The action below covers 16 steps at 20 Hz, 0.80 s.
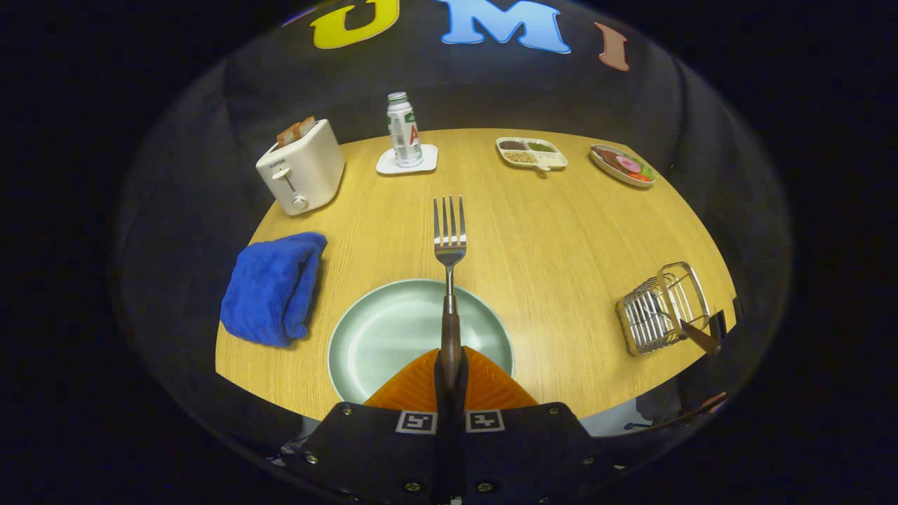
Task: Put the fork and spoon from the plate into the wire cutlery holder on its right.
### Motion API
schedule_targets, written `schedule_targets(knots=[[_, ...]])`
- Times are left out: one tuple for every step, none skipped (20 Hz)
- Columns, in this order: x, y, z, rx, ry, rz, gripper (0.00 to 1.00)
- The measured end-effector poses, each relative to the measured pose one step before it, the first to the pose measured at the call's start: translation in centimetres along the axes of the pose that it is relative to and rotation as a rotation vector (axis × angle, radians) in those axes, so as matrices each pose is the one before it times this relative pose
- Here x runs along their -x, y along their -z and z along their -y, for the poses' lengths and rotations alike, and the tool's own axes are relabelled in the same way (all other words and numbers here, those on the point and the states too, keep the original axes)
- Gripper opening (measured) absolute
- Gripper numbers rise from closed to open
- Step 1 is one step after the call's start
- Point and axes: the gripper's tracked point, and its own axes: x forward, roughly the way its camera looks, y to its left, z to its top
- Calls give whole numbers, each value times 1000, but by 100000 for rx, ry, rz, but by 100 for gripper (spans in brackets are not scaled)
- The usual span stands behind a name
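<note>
The gripper pinches the fork by its dark handle, both fingers pressed on it, so the prongs stick out straight ahead and it cannot slip. The fork hangs over the green plate, which looks bare. The wire cutlery holder lies tipped on the desk to the right, with a dark handle, maybe the spoon's, poking out of it.
</note>
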Motion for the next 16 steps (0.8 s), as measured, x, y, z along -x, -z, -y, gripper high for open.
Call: schedule_targets(knots=[[447, -554, 1140, -1933, 2413, 1156, 1], [408, -472, 1276, -1948, 2789, 422, 1], [425, -287, 1247, -2430, 2785, 372, 1], [325, -407, 1256, -2825, 2429, 342, 1], [250, -213, 1095, -3286, 2069, 94, 1], [214, -172, 1137, -3190, 2124, -199, 1], [85, 9, 1122, -2927, 2064, -387, 1], [90, -38, 1016, -2695, 1982, -602, 1], [5, 76, 967, -2564, 2075, -705, 1], [-96, -7, 865, -2783, 1625, -865, 1], [40, 148, 729, -2794, 1294, -1096, 1], [34, 187, 728, -2710, 1369, -1184, 1], [-63, 245, 658, -2563, 1334, -999, 1], [-71, 151, 719, -2378, 1464, -1441, 1], [-101, 198, 643, -2216, 1297, -1361, 1], [-124, 144, 543, -2156, 825, -1409, 1]])
